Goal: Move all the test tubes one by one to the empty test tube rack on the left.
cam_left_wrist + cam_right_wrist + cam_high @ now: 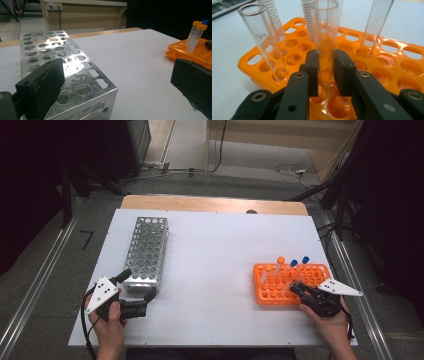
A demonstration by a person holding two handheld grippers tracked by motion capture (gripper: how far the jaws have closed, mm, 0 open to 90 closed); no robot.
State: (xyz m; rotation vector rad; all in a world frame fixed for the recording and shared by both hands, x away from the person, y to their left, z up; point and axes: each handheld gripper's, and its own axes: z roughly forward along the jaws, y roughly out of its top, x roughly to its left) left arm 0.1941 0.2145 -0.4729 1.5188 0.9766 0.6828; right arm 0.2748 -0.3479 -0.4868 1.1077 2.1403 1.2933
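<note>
While the right gripper is clamping a clear glass tube standing in the orange rack, the left one is waiting.

Nearest the person, the left gripper is resting with jaws apart around the steel rack's near corner; capped tubes are standing farther back in the orange rack.

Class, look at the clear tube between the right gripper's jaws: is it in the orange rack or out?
In: the clear tube stands upright in the orange rack.
</note>
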